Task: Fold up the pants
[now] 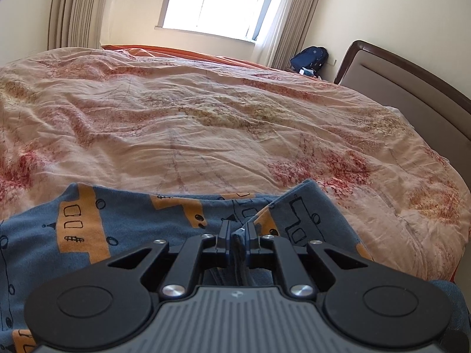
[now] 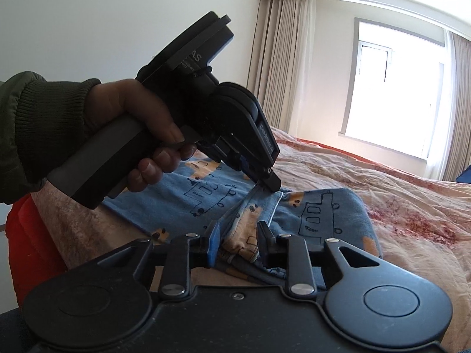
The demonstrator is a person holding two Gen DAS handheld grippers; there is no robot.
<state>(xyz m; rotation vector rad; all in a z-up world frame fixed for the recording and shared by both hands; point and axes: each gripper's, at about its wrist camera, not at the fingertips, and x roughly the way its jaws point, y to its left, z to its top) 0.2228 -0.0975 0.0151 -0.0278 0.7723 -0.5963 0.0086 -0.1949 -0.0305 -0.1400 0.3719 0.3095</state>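
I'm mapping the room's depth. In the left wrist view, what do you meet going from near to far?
left gripper → pants → bedspread → orange sheet edge → window.

The near part of the pants [image 1: 126, 229] is covered by the left hand-held gripper [image 1: 238, 232], and the print gets cut off at the left edge. The small stuff beside the backpack [image 1: 309, 60] can't be made out.

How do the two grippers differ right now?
The left gripper is shut tight on the pants; the right gripper is wider, with cloth loose between its fingers. The left angles steeply down; the right lies flatter. Both meet the same pants edge.
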